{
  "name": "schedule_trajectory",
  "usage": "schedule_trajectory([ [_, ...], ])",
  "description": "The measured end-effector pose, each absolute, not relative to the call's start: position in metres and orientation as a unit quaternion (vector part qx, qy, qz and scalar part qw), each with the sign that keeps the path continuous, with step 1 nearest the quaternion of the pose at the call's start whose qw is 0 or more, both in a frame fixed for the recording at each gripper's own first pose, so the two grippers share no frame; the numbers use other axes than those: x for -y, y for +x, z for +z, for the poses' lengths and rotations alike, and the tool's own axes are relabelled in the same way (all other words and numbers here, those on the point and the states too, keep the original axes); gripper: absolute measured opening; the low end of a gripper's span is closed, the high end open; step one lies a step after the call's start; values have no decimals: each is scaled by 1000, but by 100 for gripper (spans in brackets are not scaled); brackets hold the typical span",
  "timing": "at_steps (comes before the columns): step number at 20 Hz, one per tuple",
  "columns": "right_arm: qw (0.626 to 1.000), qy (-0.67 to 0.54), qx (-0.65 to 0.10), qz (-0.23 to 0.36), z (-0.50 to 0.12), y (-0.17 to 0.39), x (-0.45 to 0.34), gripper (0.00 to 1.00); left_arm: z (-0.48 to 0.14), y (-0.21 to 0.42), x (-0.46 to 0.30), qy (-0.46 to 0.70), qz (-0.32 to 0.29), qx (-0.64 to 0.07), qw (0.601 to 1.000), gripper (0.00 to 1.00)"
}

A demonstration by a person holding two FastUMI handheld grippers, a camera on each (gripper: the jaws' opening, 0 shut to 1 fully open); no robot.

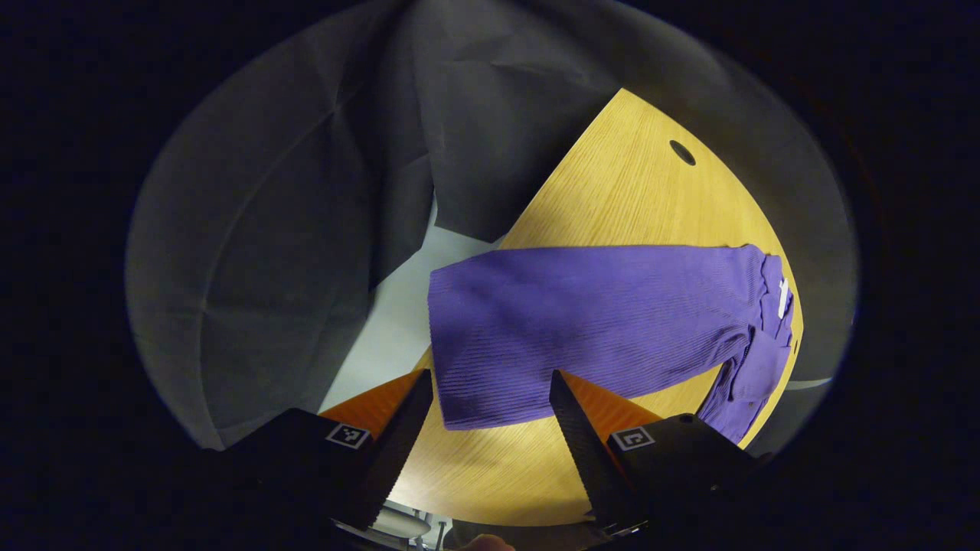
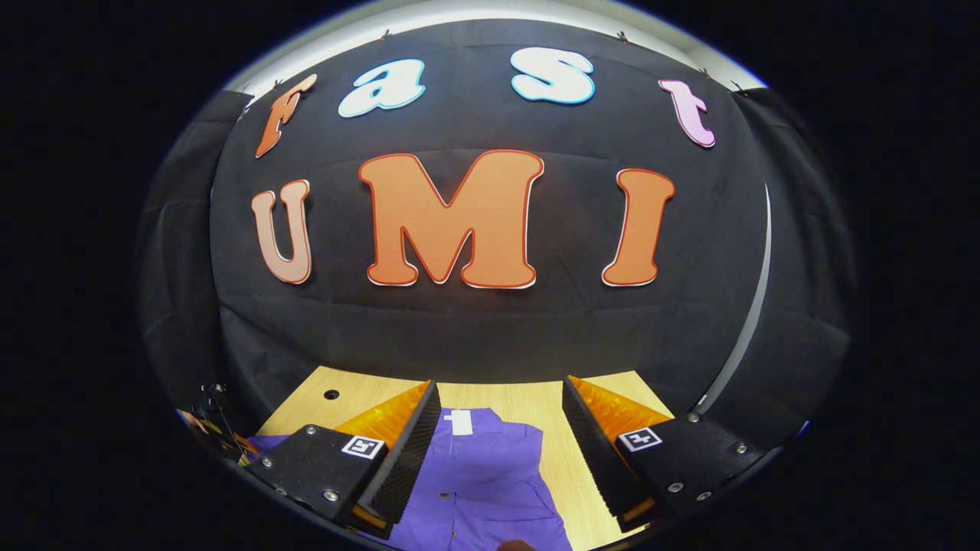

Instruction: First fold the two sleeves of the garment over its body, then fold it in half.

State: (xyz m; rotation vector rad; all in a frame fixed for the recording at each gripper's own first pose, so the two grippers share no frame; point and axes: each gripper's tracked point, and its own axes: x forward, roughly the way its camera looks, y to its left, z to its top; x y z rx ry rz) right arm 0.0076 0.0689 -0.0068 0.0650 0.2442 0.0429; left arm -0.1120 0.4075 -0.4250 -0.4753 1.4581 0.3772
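Plainly, the purple garment [image 1: 597, 321] is seen lying flat on the wooden bench [image 1: 635, 199] in the left gripper view, its ribbed body stretched across the bench from the near edge toward the far side. At its far end a white tag [image 1: 782, 298] is visible at the collar, and a sleeve [image 1: 754, 375] is seen lying beside the body, reaching to the bench edge. One lower corner of the garment is seen close to the bench edge, between the two fingers of the left hand-held gripper [image 1: 490, 425]. Those fingers are held wide apart above the bench, and nothing is gripped between them.

In the right gripper view the garment [image 2: 490, 474] is seen from the collar end, with the white tag [image 2: 459, 422] uppermost and a seam running down the fabric. The right hand-held gripper [image 2: 501, 451] is held wide open over this part of the garment, with cloth showing between its fingers but not pinched by them. Whether the fingers touch the fabric cannot be told.

A round hole [image 1: 682, 152] is seen in the bench top near its far corner. Dark cloth [image 1: 291, 229] is hung around the bench as the booth wall.
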Motion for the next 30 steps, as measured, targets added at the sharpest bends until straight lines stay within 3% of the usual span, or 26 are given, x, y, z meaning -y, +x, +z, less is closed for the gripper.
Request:
schedule_trajectory([
  [6, 990, 41, -131, 15, -12, 3, -62, 95, -434, -114, -415, -178, 182, -686, 681, 92],
  [10, 990, 43, -136, 11, -16, 0, -48, 95, -438, -109, -415, -166, 190, -693, 675, 78],
  [12, 989, 46, -138, 6, -18, 0, -38, 100, -439, -103, -405, -175, 190, -693, 673, 53],
  [13, 989, 49, -138, 5, -18, 0, -34, 95, -439, -103, -401, -179, 191, -692, 672, 39],
  [15, 989, 54, -136, 3, -18, 1, -26, 95, -439, -100, -398, -176, 194, -691, 673, 12],
  [18, 989, 58, -139, -1, -21, 1, -11, 95, -431, -96, -395, -181, 195, -681, 682, 6],
  [30, 990, 43, -133, 15, -29, 13, 25, 95, -318, -26, -300, -111, 105, -615, 773, 5],
])
